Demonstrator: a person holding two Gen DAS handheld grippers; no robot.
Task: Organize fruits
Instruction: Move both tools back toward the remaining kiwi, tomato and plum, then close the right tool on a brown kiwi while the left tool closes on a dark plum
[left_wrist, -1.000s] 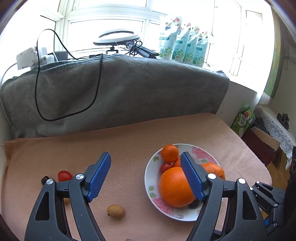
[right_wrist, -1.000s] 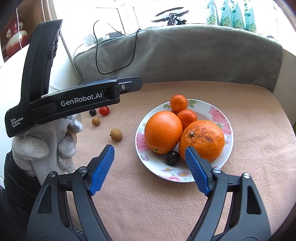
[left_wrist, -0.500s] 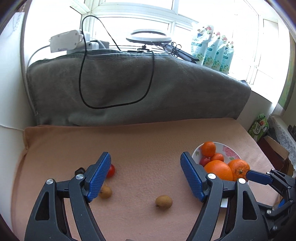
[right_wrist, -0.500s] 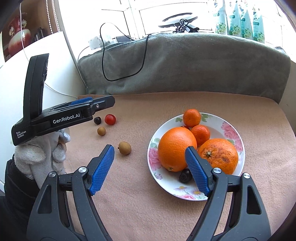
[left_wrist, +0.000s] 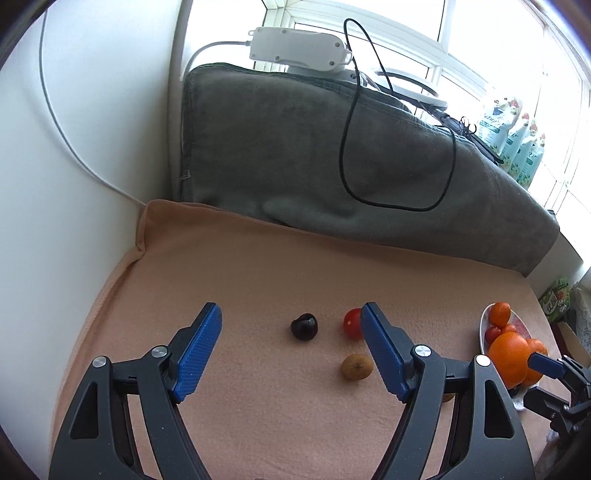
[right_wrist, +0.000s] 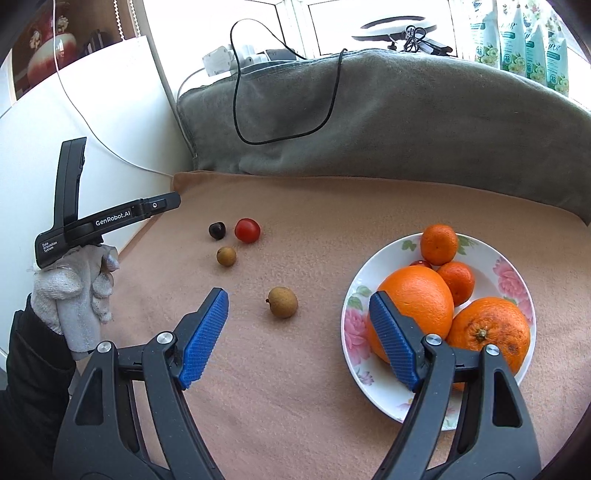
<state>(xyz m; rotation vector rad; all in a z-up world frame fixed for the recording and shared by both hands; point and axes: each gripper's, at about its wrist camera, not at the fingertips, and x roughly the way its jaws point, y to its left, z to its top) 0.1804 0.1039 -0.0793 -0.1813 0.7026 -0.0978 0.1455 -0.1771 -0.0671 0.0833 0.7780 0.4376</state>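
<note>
My left gripper (left_wrist: 291, 343) is open and empty, low over the tan cloth, with a dark cherry (left_wrist: 304, 326) just ahead between its jaws. A red cherry tomato (left_wrist: 351, 323) and a small brown fruit (left_wrist: 357, 366) lie by its right jaw. My right gripper (right_wrist: 297, 334) is open and empty, with a brown fruit (right_wrist: 282, 302) ahead between its jaws. The flowered plate (right_wrist: 515, 267) at right holds two big oranges (right_wrist: 417, 295), two mandarins (right_wrist: 438, 244) and a small red fruit. The cherry (right_wrist: 217, 230), tomato (right_wrist: 247, 230) and smaller brown fruit (right_wrist: 226, 256) lie at the far left.
A grey blanket roll (right_wrist: 406, 122) with a black cable closes the back of the table. A white wall panel (left_wrist: 55, 184) bounds the left side. The plate also shows at the right edge of the left wrist view (left_wrist: 484, 325).
My left gripper has swung left from the plate to the loose fruits by the wall. My right gripper has drawn back and shifted left, off the plate and toward the brown fruit.
</note>
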